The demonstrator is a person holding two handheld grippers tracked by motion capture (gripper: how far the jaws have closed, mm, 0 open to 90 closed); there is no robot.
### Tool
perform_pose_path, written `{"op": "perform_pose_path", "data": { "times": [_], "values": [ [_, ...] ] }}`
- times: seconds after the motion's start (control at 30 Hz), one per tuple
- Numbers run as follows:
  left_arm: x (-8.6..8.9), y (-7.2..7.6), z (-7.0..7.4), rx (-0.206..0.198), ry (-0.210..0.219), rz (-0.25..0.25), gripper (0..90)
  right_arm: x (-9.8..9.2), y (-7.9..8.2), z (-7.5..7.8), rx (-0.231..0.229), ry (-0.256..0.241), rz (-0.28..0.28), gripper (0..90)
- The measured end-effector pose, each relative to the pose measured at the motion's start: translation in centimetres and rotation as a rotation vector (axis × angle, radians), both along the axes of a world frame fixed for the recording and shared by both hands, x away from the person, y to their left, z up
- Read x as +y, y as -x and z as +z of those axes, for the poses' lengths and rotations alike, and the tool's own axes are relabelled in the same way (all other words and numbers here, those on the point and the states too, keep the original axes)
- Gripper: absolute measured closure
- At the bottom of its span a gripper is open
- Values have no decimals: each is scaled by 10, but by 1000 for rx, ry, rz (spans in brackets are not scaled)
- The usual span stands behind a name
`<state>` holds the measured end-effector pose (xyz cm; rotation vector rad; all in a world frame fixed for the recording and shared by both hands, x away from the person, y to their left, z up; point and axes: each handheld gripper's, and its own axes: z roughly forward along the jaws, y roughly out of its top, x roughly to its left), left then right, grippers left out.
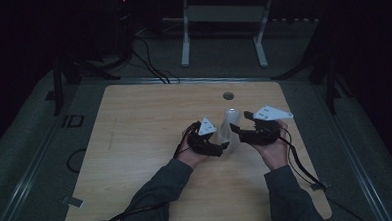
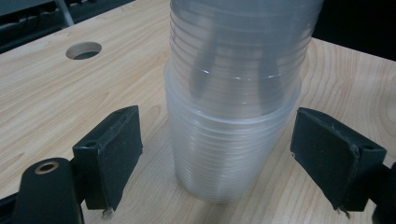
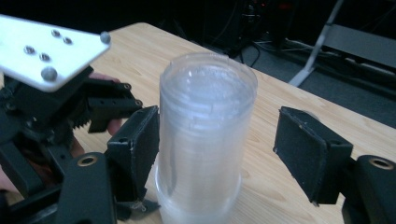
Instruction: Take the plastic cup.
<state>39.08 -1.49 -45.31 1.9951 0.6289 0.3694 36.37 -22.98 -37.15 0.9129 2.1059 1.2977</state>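
I see that my left gripper [image 1: 219, 145] and my right gripper [image 1: 240, 130] are both black, each with a grey three-cornered plate on top that carries small round screws, and a thin black cable trails from each one over the table [image 1: 135, 143]. The jaws end in flat, dark, rectangular pads [image 2: 122, 148] with brass-coloured rings just behind them. Both forearms wear dark grey sleeves [image 1: 160, 189].
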Motion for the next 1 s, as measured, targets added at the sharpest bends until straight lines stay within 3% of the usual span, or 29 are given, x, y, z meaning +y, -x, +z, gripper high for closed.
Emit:
{"op": "perform_pose_path", "data": {
  "times": [0.37, 0.5, 0.77, 1.0],
  "values": [
    [-2, 0, -2, -5, -3, -2, 190, 13, -16, -2, -13, -14, 39, 289],
    [-3, -1, -2, -11, -1, -1, 189, 15, -23, -6, 3, -23, 41, 296],
    [-8, -2, -3, -20, 12, 5, 151, 16, -24, -7, -6, -40, 66, 376],
    [-18, -4, -5, -24, 14, 3, 149, 16, -24, -7, -2, -44, 63, 391]
  ]
}}
